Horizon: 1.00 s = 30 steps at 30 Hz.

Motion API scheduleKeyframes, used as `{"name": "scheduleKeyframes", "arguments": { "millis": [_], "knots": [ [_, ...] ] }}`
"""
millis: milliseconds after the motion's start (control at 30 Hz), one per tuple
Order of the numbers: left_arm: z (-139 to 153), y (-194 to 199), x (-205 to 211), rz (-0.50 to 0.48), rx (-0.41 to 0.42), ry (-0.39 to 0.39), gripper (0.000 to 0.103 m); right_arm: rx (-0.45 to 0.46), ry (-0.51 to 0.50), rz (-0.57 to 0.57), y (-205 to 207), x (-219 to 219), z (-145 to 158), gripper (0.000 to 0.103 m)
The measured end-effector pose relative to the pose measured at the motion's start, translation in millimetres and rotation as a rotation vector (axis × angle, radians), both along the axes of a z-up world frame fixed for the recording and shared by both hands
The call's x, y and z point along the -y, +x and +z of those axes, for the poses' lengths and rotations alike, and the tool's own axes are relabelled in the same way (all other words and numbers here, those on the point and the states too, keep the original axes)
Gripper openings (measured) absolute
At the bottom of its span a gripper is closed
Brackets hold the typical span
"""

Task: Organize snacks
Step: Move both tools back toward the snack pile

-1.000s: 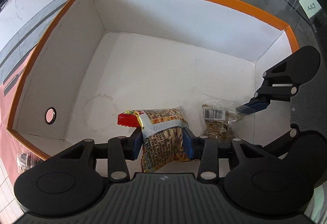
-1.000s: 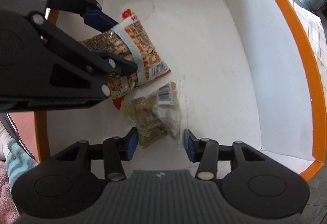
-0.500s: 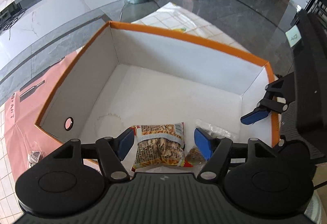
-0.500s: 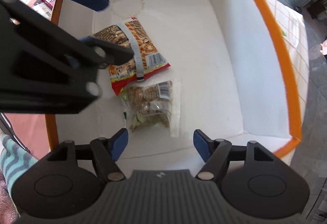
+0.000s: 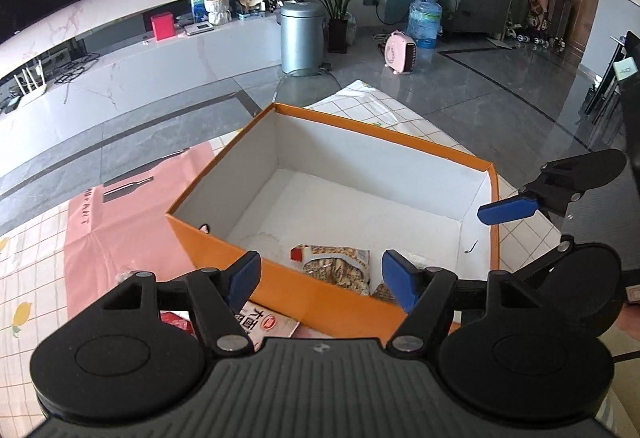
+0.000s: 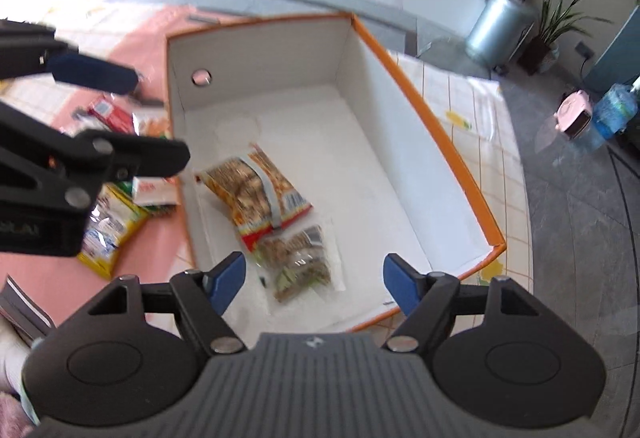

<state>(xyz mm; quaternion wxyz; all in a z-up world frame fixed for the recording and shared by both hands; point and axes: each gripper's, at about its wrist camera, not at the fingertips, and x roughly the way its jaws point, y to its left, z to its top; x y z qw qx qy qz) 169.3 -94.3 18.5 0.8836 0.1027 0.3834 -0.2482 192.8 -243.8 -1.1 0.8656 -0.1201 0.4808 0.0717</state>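
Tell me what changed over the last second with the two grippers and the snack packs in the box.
The left gripper let go of the peanut pack, and the right gripper opened off the clear cracker pack. Both then pulled up and back out of the orange box. The two packs stayed side by side on the box floor.

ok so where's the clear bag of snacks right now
In the right wrist view the clear bag lies on the floor of the orange box, in its near left corner, touching the red and yellow packet.
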Motion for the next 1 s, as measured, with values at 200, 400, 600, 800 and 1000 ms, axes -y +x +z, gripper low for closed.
{"name": "scheduleKeyframes", "arguments": {
  "millis": [200, 400, 600, 800, 1000],
  "knots": [
    [3.5, -29.6, -44.1, 0.087, 0.064, -0.006, 0.082, 0.199, 0.067, -0.006, -44.8, -40.9, 15.1, 0.073],
    [-1.6, -50.2, -87.8, 0.197, 0.062, -0.016, 0.083, 0.269, 0.107, -0.052, -75.9, -81.4, -2.4, 0.073],
    [-14.7, -66.9, -133.6, 0.282, 0.051, -0.054, 0.083, 0.241, 0.176, -0.095, -97.3, -119.2, -22.4, 0.073],
    [-32.3, -81.3, -180.3, 0.368, 0.024, -0.103, 0.083, 0.201, 0.208, -0.114, -102.3, -150.2, -43.1, 0.074],
    [-50.4, -86.7, -210.2, 0.412, 0.006, -0.123, 0.083, 0.178, 0.179, -0.083, -92.9, -175.6, -56.8, 0.078]
  ]
}}
